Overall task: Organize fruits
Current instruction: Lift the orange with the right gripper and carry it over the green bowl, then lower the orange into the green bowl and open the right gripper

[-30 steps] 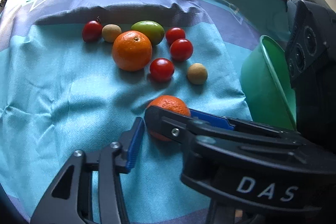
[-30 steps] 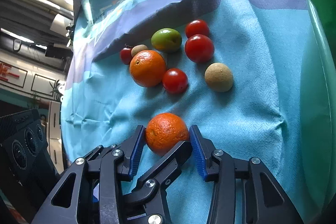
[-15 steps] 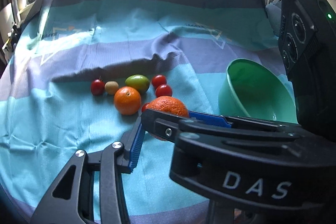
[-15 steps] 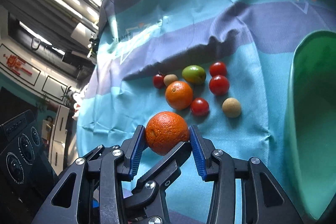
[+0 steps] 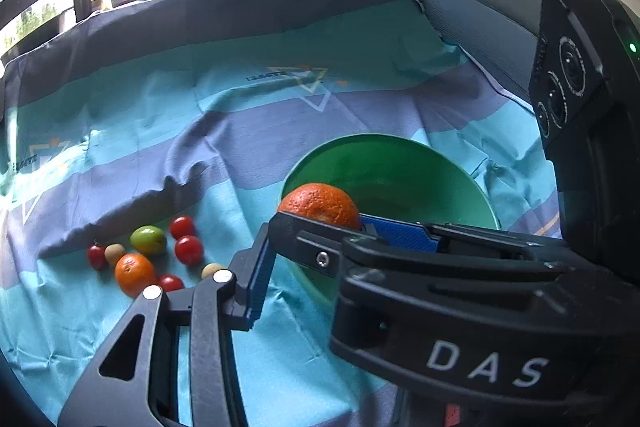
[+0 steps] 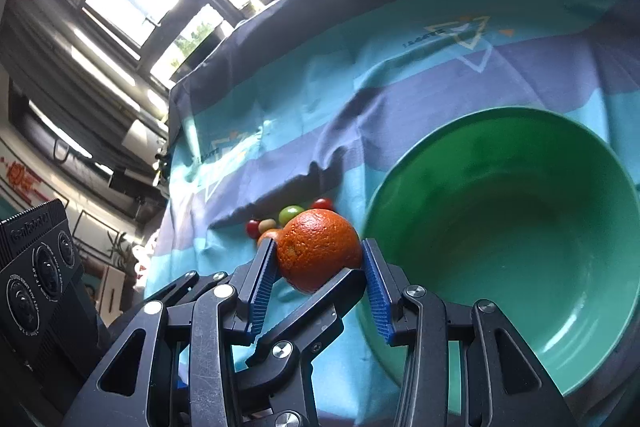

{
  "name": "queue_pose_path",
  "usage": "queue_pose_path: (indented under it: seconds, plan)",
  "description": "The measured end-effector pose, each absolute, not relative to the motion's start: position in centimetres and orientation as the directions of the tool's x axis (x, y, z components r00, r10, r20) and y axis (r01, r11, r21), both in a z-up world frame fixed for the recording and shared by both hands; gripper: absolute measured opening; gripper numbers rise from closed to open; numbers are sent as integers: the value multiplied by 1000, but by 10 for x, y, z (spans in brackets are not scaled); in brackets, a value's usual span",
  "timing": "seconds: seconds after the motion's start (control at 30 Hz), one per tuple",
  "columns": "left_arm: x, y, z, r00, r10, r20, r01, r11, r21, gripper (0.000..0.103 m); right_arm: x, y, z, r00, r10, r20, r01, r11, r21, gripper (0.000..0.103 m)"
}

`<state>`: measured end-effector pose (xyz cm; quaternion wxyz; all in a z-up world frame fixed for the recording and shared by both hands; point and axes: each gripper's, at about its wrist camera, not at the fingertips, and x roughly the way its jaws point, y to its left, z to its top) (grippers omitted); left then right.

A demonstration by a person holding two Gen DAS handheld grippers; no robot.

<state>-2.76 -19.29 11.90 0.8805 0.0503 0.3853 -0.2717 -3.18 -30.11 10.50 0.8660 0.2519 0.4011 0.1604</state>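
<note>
- Striped turquoise and purple cloth: it covers the whole work surface and carries every item below.
- Round green plastic bowl: the landmark. It stands upright on the cloth and nothing shows inside it.
- Right gripper: its blue-padded jaws are closed on the orange at mid width. It hangs just beside the bowl's near-left rim, above the cloth.
- Left gripper: it sits close against the right gripper. Its one visible blue pad is bare and touches nothing; the other finger is hidden, so the jaws read as partly apart and empty. In the right wrist view one of its fingers passes just under the orange; contact cannot be told.
- Large round dimpled orange: the task's thing, held clear of the cloth and overlapping the bowl's left rim in the left wrist view.
- Loose fruit, well left of the bowl: a second orange, a green oval fruit, red cherry tomatoes and small tan round fruits.
- Step in hand, as judged: carrying the gripped orange to the bowl.
- Next move, as judged: bring it over the bowl's hollow, lower it, then part the jaws; a release at the rim could let it roll out.
</note>
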Motion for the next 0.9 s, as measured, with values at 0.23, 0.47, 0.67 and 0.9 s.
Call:
queue_pose_path:
  seconds: [0.23,0.47,0.67,0.9]
  plan:
    - [-23,-228,110,488,-505,-712,600,786,-146,42,-39,-338,100,658,408,-633,15,834,552,46]
    - [-14,-239,96,419,-545,-726,613,760,-217,42,-38,-354,88,642,364,-675,82,842,533,46]
    - [-13,-240,92,410,-548,-729,608,760,-229,43,-33,-354,84,622,335,-708,114,855,505,46]
    - [-14,-210,100,470,-504,-724,553,808,-203,63,-34,-354,90,673,270,-689,124,877,465,61]
